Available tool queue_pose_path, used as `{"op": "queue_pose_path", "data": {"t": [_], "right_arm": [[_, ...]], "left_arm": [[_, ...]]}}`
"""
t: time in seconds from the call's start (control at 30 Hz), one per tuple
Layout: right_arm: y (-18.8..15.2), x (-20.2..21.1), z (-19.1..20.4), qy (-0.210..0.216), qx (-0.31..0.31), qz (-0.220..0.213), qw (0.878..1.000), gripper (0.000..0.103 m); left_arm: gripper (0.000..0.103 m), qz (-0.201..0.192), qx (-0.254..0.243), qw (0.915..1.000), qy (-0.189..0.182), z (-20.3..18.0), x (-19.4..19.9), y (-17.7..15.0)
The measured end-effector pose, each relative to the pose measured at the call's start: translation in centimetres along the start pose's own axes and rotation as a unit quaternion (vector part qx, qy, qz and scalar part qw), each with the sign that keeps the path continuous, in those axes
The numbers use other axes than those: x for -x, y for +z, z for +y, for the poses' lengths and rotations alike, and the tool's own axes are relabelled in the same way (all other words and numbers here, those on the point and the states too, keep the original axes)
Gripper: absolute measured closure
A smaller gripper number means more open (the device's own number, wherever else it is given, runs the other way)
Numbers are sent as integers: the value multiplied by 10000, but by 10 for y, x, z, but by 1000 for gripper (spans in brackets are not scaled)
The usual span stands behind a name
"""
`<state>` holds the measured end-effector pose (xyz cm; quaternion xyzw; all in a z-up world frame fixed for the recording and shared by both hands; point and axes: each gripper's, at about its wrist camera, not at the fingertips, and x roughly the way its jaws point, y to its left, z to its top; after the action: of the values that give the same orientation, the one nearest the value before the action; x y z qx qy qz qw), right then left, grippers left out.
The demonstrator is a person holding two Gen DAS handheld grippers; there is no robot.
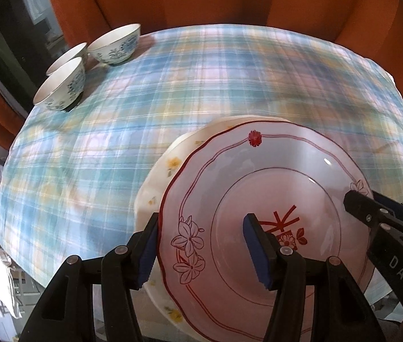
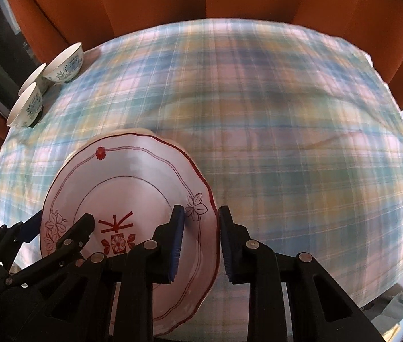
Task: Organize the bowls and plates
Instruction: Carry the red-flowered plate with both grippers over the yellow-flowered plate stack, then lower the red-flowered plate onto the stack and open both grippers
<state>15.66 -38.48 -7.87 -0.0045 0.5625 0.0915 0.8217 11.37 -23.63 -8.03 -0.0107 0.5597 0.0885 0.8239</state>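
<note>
Step in hand: stacking plates. Red plate (image 1: 258, 188) sits on yellow plate (image 1: 170, 168), near table edge. Left gripper (image 1: 201, 248) and right gripper (image 2: 201, 242) both straddle red rim, fingers apart, not clamped. Bowls (image 1: 87, 65) grouped far left corner. Next: likely clamp rim or withdraw without shifting stack.

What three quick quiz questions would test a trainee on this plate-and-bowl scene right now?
1. True or false: the red-rimmed plate lies on top of a cream plate with yellow flowers.
2. How many blue-patterned bowls stand at the far left of the checked tablecloth?
3. Multiple choice: the left gripper and right gripper each have their jaws A) straddling the red-rimmed plate's rim, B) on a bowl, C) clear of everything.

Key: 1 true; 2 three; 3 A.
</note>
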Motion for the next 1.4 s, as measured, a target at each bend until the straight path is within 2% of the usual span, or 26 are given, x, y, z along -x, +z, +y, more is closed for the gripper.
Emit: {"op": "queue_pose_path", "data": {"t": [0.2, 0.4, 0.47, 0.7, 0.83, 0.87, 0.93, 0.97, 1.0, 1.23, 1.4], "right_arm": [[1, -2, 15, 68, 229, -9, 9997, 76], [2, -5, 26, -48, 480, -93, 9988, 75], [2, -5, 28, -89, 545, -137, 9984, 75], [0, -5, 27, -122, 664, -210, 9975, 75], [-2, -5, 29, -174, 687, -223, 9972, 74], [-2, -5, 28, -177, 683, -211, 9973, 71], [-3, -5, 28, -140, 661, -172, 9976, 57], [-3, -5, 28, -138, 646, -166, 9977, 41], [-4, -4, 29, -147, 646, -176, 9976, 34], [-5, 1, 36, -280, 622, -198, 9975, 33], [-2, 12, 54, -433, 441, -370, 9974, 33]], "left_arm": [[43, 60, 99, 9997, 224, 8, -2, -4], [36, 25, 44, 9990, 442, 4, -5, -5], [30, 23, 33, 9991, 433, 1, -6, -6], [22, -62, 83, 9990, 426, -2, -7, -8], [13, -29, 91, 9997, 239, -2, -5, -10], [13, -29, 59, 9998, 197, -3, -5, -11], [11, -27, -4, 9999, 155, -5, -4, -12], [11, -30, 7, 9999, 116, -4, -4, -13], [11, -34, 41, 10000, 54, -3, -3, -14], [8, -115, 32, 9997, -230, 10, 2, -12], [8, -232, -104, 9987, -446, 29, 8, -6]]}}
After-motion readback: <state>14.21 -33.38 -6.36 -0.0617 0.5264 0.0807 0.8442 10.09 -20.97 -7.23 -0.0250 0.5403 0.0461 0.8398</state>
